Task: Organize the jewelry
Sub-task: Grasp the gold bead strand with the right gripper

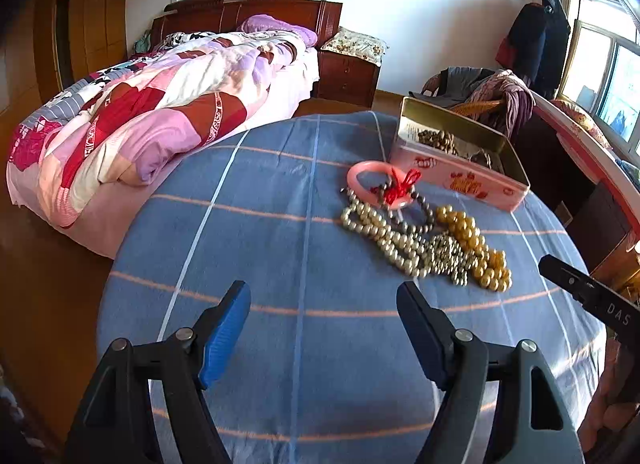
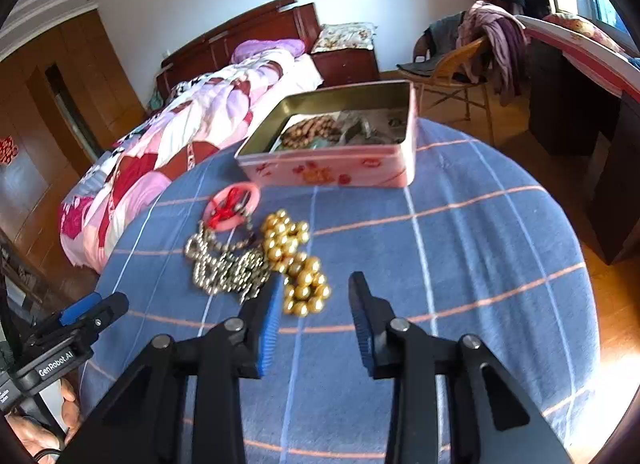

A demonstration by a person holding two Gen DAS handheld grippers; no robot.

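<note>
A pile of jewelry lies on the round blue-clothed table: a pink bangle with a red knot, a pearl string and a gold bead string. In the right wrist view the bangle, silver beads and gold beads show too. An open pink tin holds brown beads and other pieces. My left gripper is open and empty, short of the pile. My right gripper is open, its fingertips around the near end of the gold beads, above them.
A bed with a pink patchwork quilt stands left of the table. A chair draped with clothes and a desk stand at the right. The table edge curves close on all sides.
</note>
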